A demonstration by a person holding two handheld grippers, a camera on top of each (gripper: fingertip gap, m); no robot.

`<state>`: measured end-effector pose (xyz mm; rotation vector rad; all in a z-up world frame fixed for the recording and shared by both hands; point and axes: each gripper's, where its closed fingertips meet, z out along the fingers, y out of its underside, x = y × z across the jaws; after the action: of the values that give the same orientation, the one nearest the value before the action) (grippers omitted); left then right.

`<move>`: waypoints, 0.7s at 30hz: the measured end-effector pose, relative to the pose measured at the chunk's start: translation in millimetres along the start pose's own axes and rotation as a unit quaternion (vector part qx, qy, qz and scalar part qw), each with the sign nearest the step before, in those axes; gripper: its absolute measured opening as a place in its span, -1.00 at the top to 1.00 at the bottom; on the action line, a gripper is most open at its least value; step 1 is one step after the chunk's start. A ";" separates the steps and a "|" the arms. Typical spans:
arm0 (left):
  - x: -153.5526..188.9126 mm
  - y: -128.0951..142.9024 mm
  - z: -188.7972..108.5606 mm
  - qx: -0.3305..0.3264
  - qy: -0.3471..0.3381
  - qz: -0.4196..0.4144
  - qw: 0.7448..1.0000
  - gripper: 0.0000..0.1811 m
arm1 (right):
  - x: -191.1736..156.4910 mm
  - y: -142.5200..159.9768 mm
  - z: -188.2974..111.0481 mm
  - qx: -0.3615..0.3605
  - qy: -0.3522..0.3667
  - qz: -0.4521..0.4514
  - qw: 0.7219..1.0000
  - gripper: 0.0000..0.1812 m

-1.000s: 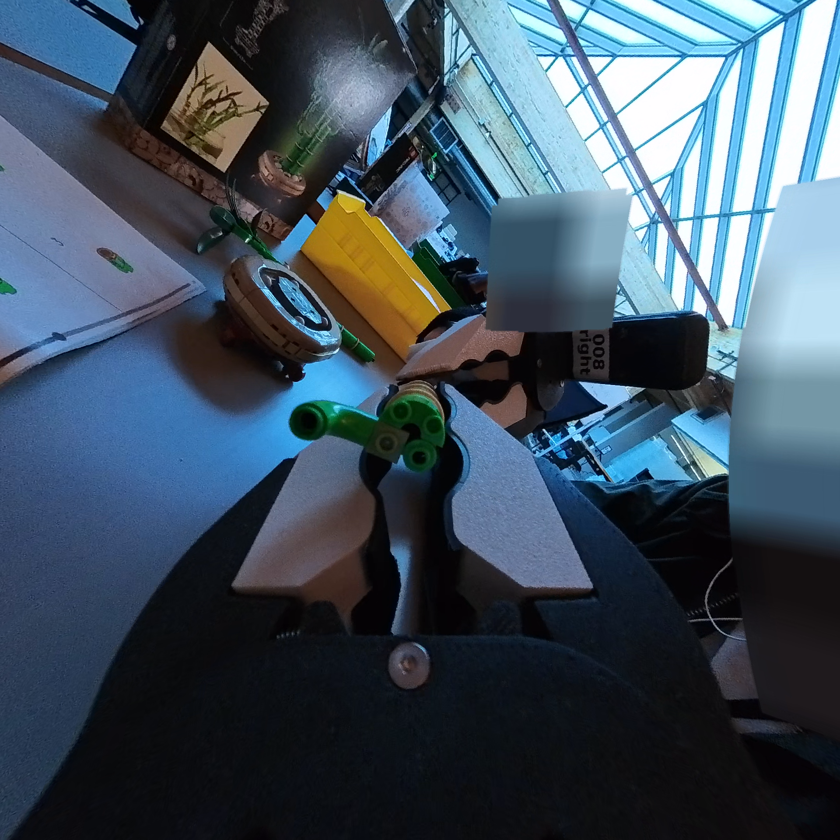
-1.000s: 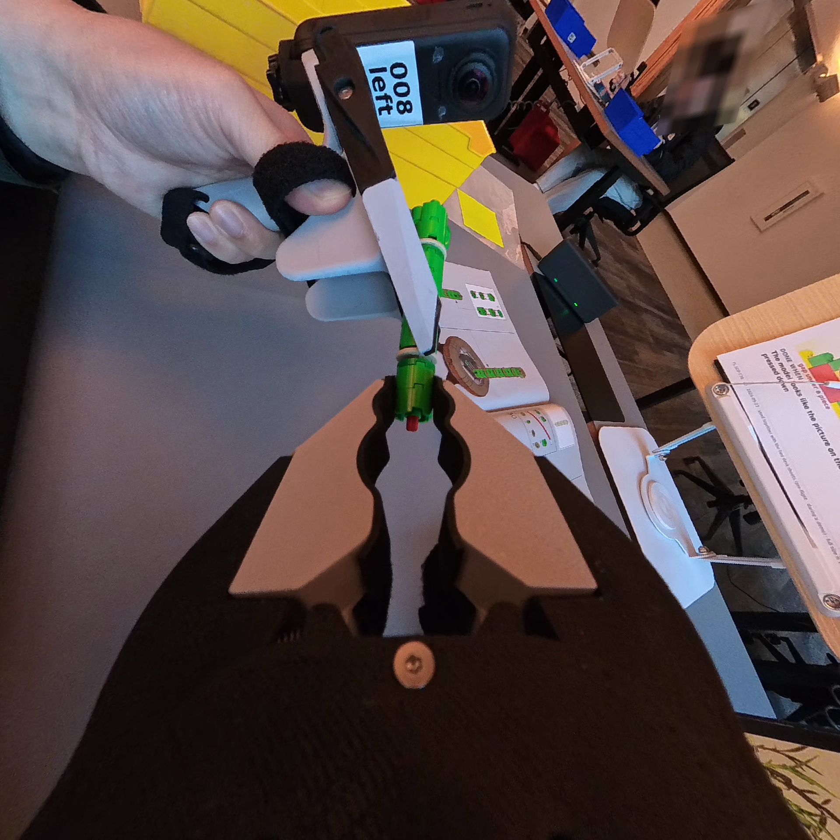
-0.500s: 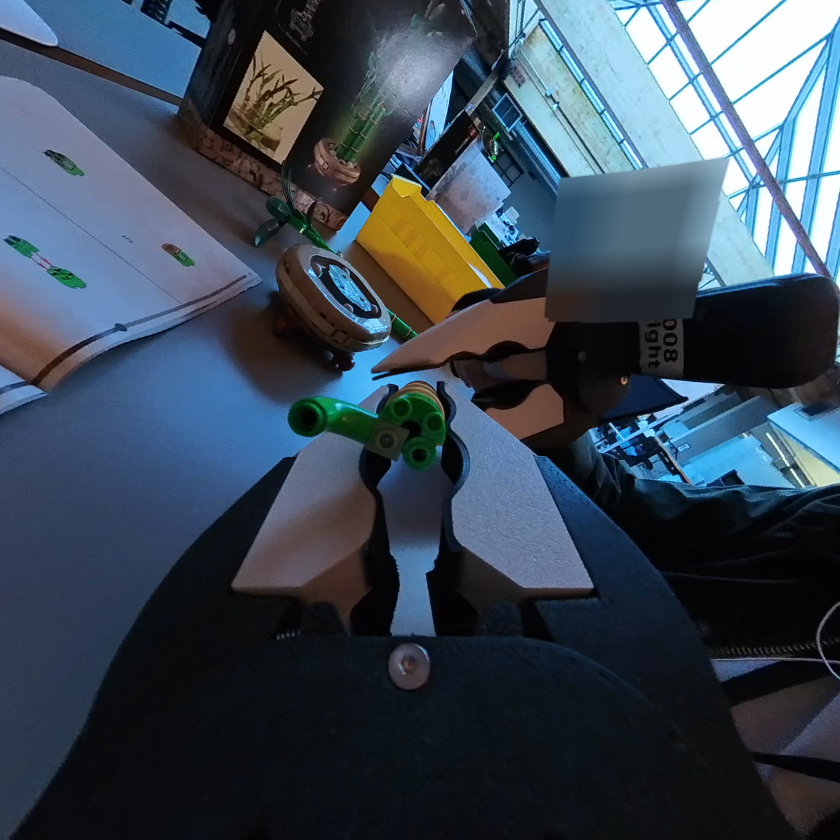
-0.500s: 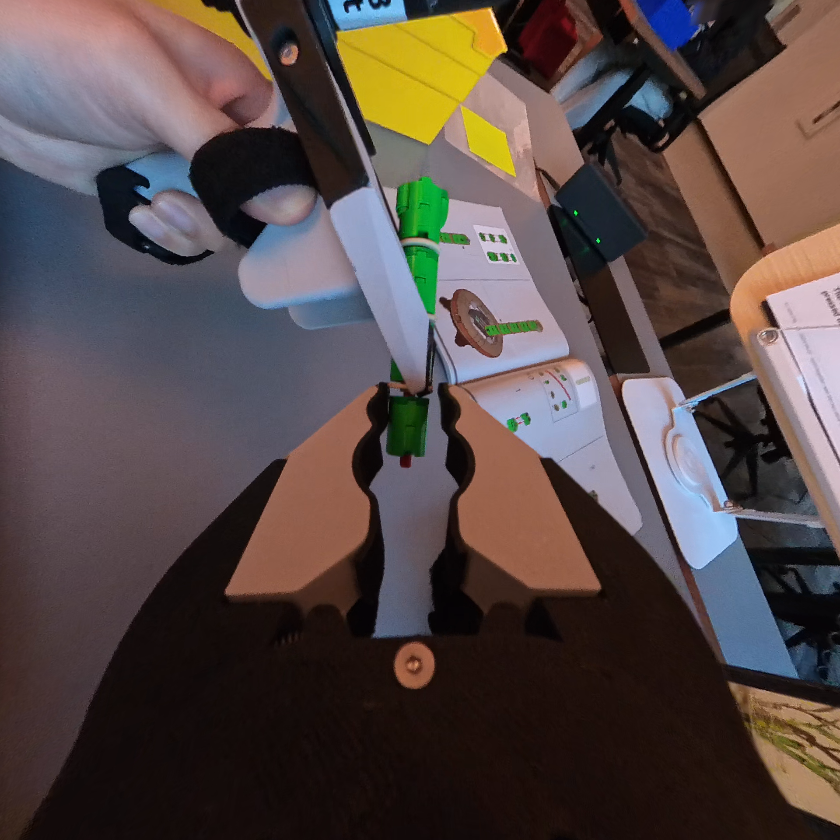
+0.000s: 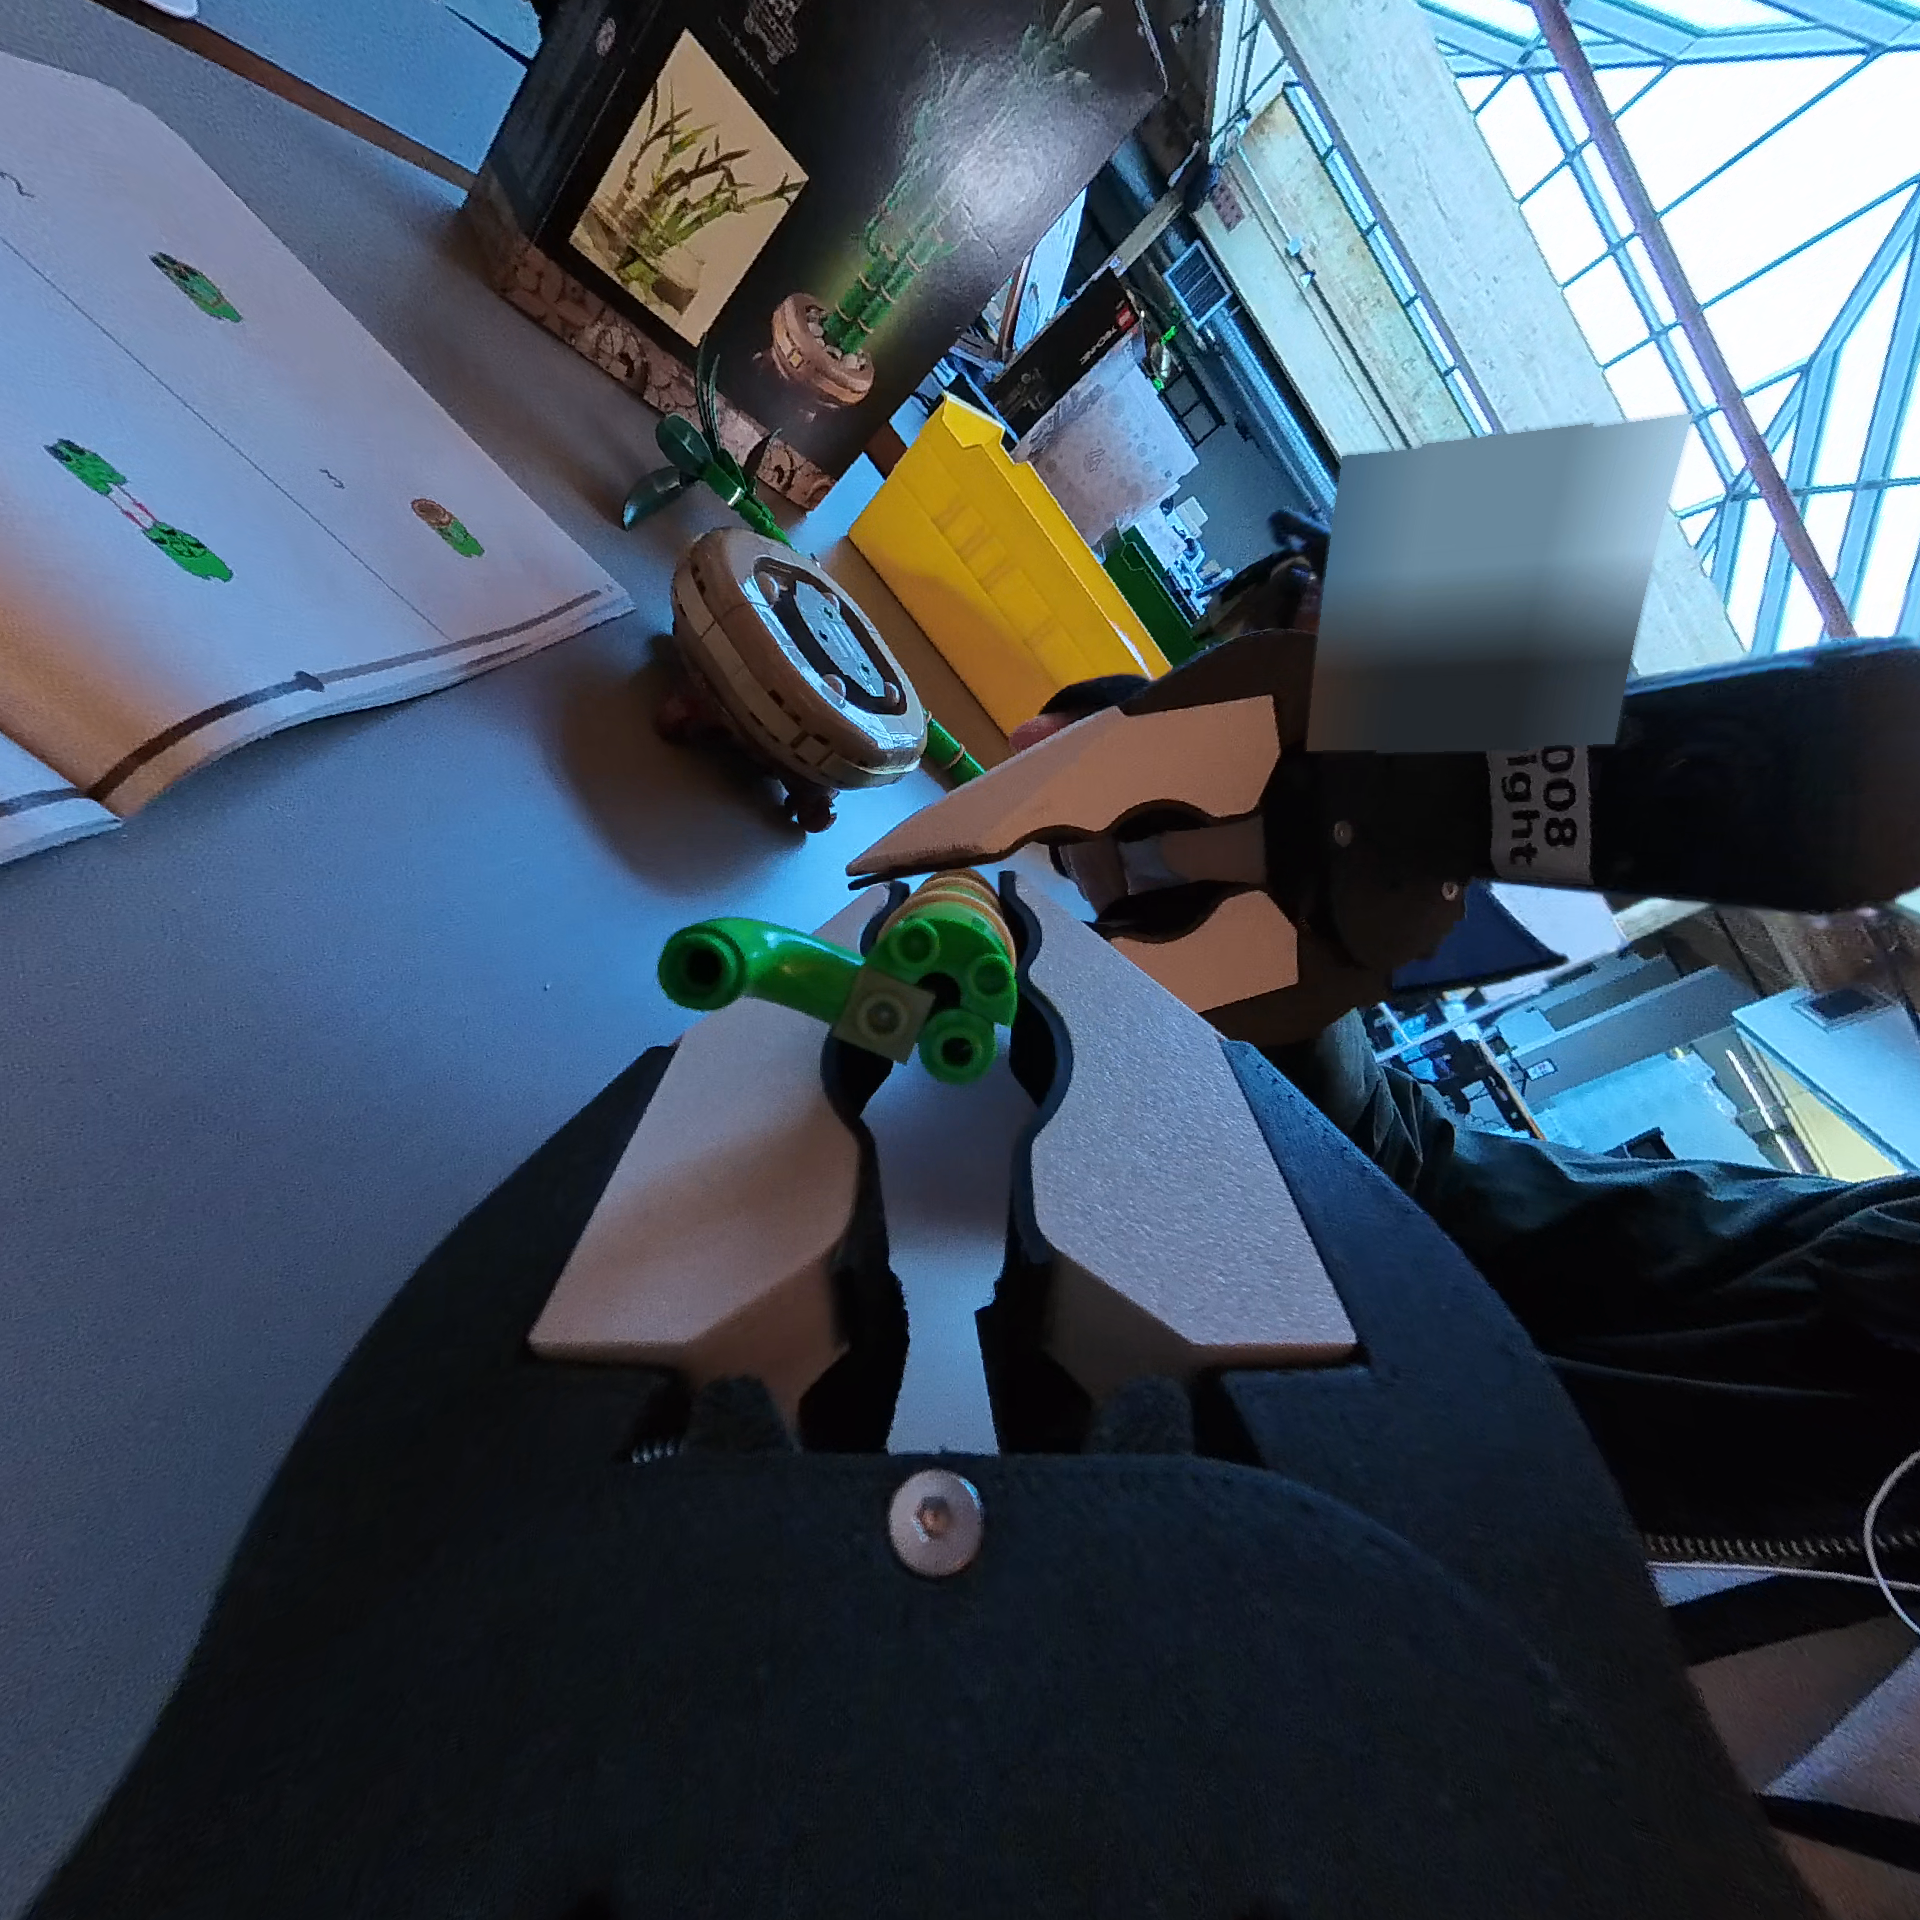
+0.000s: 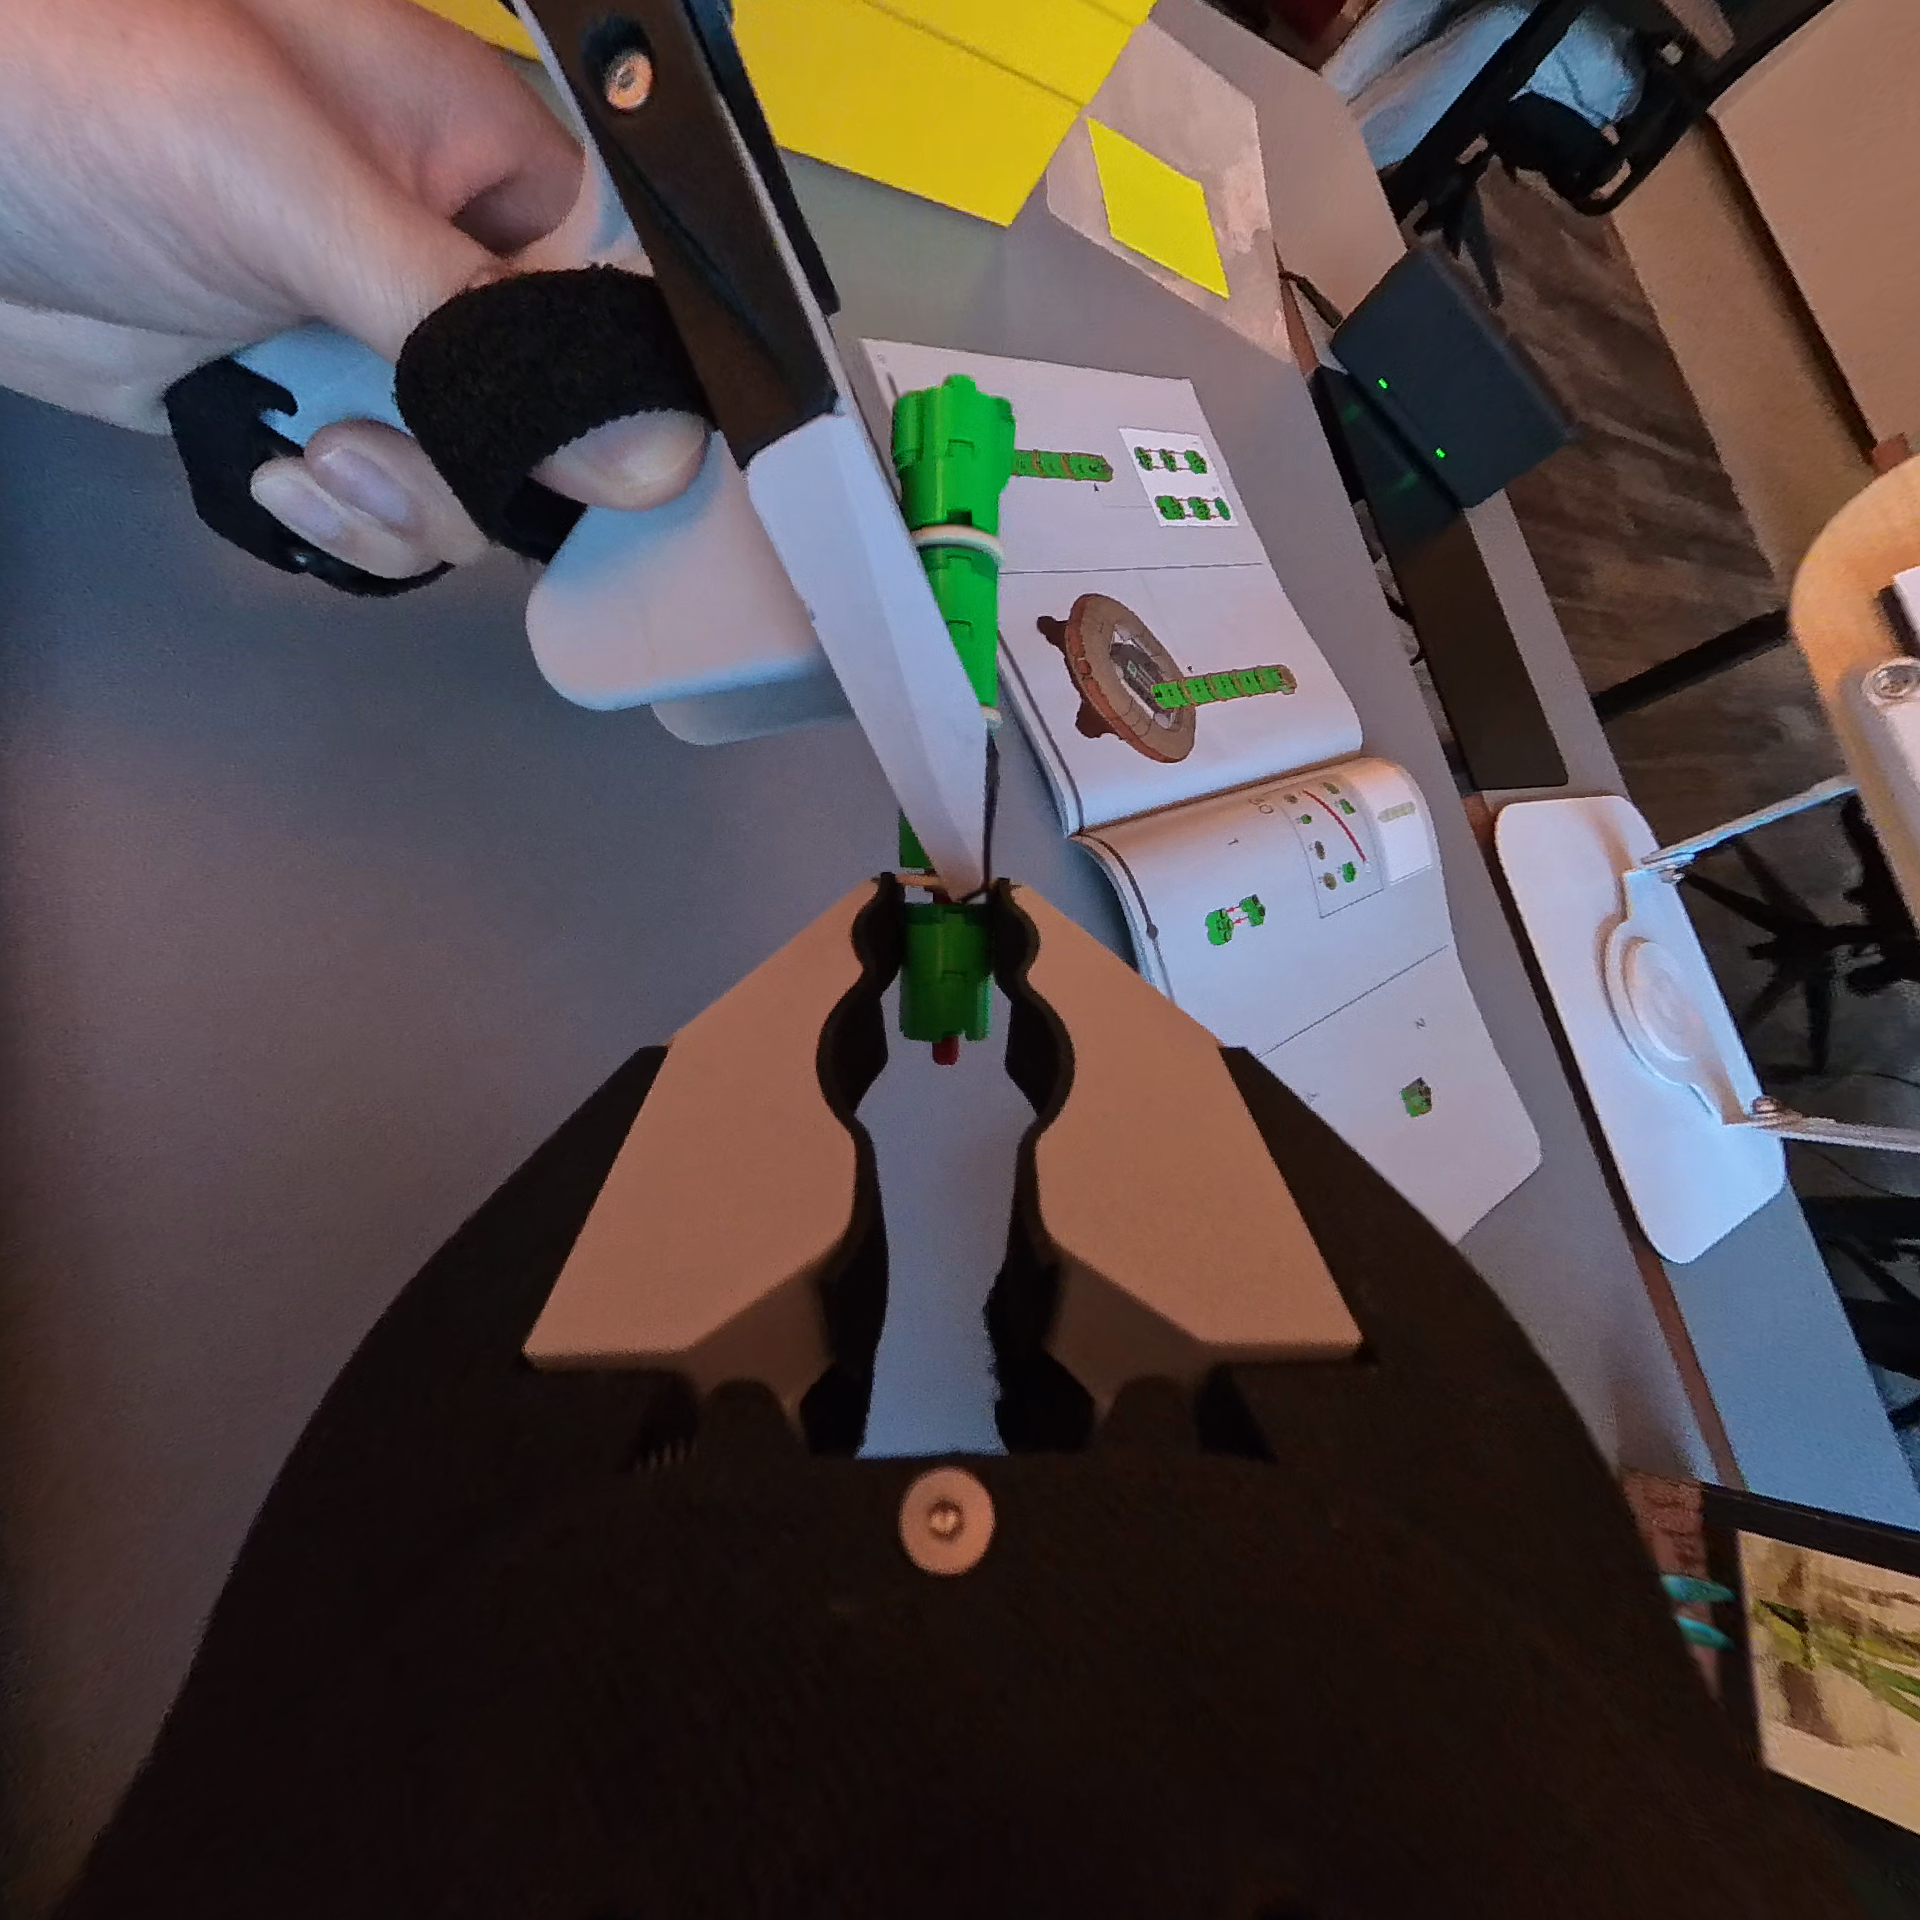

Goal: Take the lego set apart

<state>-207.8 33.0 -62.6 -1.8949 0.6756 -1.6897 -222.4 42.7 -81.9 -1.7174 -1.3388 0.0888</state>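
Green plastic, glossy and knobbly, is what both tools are fighting over: a bamboo stalk (image 5: 940, 971) held up off the grey worktop (image 5: 312, 987).

From the left wrist, the left gripper (image 5: 940, 935) has its pale, grainy fingers closed on the stalk's studded top end, a curved green tube jutting out to one side and a tan ribbed ring just beyond. The right gripper (image 5: 1039, 873) comes in from the right, its fingers meeting the same stalk behind the tips. Farther back sit the round tan-and-brown base (image 5: 795, 670), a loose leafy sprig (image 5: 696, 478), the open booklet (image 5: 260, 468), the dark box (image 5: 810, 208) and a yellow bin (image 5: 997, 561).

From the right wrist, the right gripper (image 6: 940, 940) is clamped on the stalk's (image 6: 951, 582) bottom segment, a red peg poking out below. A hand (image 6: 260, 260) holds the left tool, its white finger (image 6: 883, 644) lying along the stalk above.

To my eye this is the split of a stalk joint, not yet parted. Next I'd expect a straight pull apart, or a slight twist, with both grips kept firm so the smooth pieces don't slip or fly
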 end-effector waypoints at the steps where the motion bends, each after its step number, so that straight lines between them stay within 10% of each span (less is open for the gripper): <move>1: -0.4 0.5 0.3 -0.003 -0.004 0.003 1.000 0.84 | -0.5 1.0 0.4 -0.001 -0.004 0.008 1.000 0.83; 6: 3.5 -0.7 -0.3 -0.001 -0.004 0.011 1.000 0.83 | -0.4 27.4 11.6 -0.078 0.011 -0.043 0.996 0.90; 21: 4.8 -0.9 0.4 0.010 0.015 -0.005 1.000 0.82 | 0.9 2.9 5.8 -0.011 0.014 -0.006 1.000 0.84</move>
<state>-206.9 30.5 -58.4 -1.8652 0.6588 -1.7281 -223.1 47.0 -86.7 -1.7236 -1.3329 0.0433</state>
